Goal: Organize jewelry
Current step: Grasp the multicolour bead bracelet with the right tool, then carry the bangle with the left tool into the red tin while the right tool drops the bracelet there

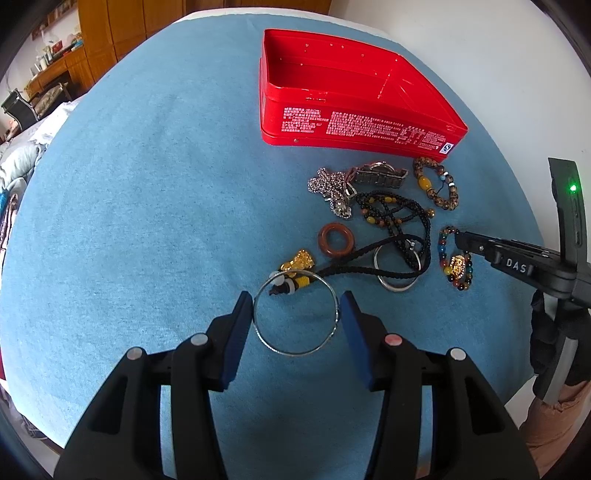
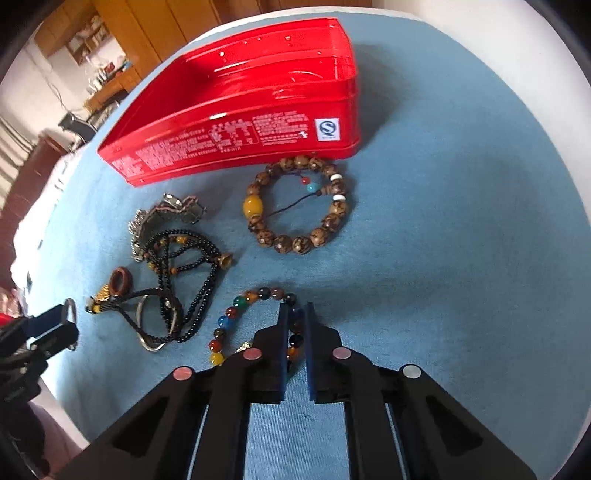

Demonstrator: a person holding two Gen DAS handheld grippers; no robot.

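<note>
Left wrist view: left gripper open around silver bangle, right gripper clamped on multicolored bead bracelet.

A blue cloth covers the tabletop, its white edge showing along the far and right sides. Behind it stand tall wooden cabinets and a low wooden sideboard crowded with small items too blurred to identify. A dark chair sits nearby, beside pale rumpled bedding. Daylight fills the room evenly.
</note>
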